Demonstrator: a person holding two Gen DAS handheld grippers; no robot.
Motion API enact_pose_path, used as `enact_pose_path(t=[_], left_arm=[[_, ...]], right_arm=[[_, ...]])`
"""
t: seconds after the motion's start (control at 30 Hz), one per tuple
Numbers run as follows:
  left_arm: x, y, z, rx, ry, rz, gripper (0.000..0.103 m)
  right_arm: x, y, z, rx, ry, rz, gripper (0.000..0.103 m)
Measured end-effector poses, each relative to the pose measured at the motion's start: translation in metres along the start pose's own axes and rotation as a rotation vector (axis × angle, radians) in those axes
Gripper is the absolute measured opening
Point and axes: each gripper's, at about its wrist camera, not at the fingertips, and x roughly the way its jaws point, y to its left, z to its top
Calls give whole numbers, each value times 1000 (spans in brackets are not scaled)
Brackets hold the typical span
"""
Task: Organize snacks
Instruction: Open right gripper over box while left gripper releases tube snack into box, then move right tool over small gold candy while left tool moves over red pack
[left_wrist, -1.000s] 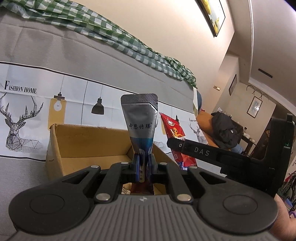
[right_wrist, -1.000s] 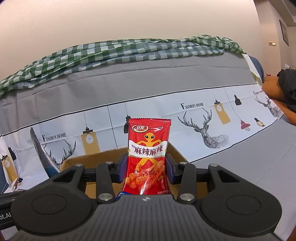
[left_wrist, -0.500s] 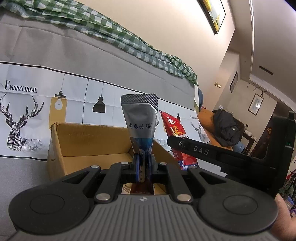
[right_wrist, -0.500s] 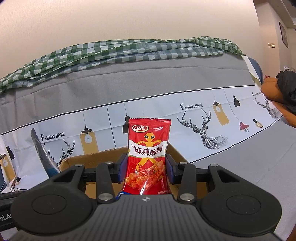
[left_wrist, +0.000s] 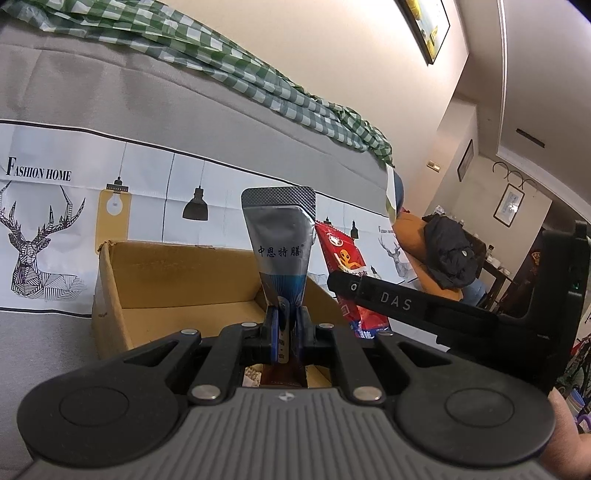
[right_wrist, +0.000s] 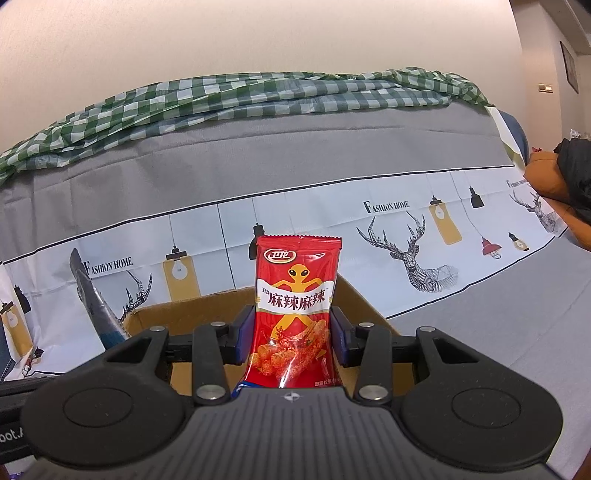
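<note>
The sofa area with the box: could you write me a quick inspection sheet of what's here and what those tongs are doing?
Surface: grey sofa cover with a white printed band of deer and lamps.
Job's things: open cardboard box on the seat; silver pouch and red snack packet, both held upright over the box.
Clutter: green checked cloth draped along the sofa back.
Tongs: left tongs shut on the silver pouch's lower end; right tongs shut on the red snack packet's sides.
Cables: nothing seen.
Surroundings: cream wall, framed pictures, dark jacket on an orange seat.
</note>
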Motion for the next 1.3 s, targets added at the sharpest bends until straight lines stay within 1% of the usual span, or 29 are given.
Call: enact_pose_path(t=[0.07, 0.13, 0.2, 0.23, 0.27, 0.33, 0.4, 0.47, 0.6, 0.67, 0.8, 0.93, 1.0, 1.03, 1.07, 1.13, 1.2, 1.3], left_arm=[[1, 0, 0, -1, 5, -3, 10], [2, 1, 0, -9, 21, -24, 10], [4, 2, 1, -16, 39, -20, 27], [4, 2, 1, -15, 33, -5, 39], [3, 2, 1, -9, 22, 8, 40], [2, 4, 2, -14, 16, 18, 40], [0, 8, 2, -34, 9, 20, 40], [-1, 10, 3, -41, 2, 27, 40], [-5, 10, 4, -38, -18, 49, 40], [-7, 12, 5, -41, -33, 64, 40], [-12, 18, 7, -55, -66, 97, 40], [-17, 26, 9, -81, -80, 117, 40], [-22, 30, 10, -89, -104, 144, 40], [-23, 31, 10, -91, -116, 156, 42], [-26, 33, 11, -91, -128, 172, 42], [-30, 37, 13, -92, -139, 197, 42], [-34, 43, 14, -110, -131, 196, 42], [-37, 53, 16, -142, -107, 166, 42]], right_arm=[[0, 0, 0, 1, 0, -2, 44], [0, 0, 0, 1, 1, -6, 44], [2, 2, 0, 3, 10, -7, 46], [2, 2, -1, 5, 16, -7, 49], [3, 2, -1, 8, 19, -13, 49], [3, 1, -2, 14, 16, -18, 49], [2, 2, -2, 19, 12, -19, 52], [2, 3, -1, 24, 9, -21, 57], [1, 5, -2, 24, 7, -13, 58], [0, 6, -2, 25, 5, -11, 61], [-2, 10, -2, 27, -13, -7, 62], [-7, 14, -3, 31, -65, -3, 63], [-9, 17, -2, 35, -86, -3, 64], [-10, 18, -2, 38, -88, 4, 64], [-11, 19, -3, 36, -91, 2, 64], [-11, 22, -3, 30, -99, -14, 64], [-11, 23, -3, 42, -97, -11, 64], [-9, 27, -2, 55, -80, 0, 64]])
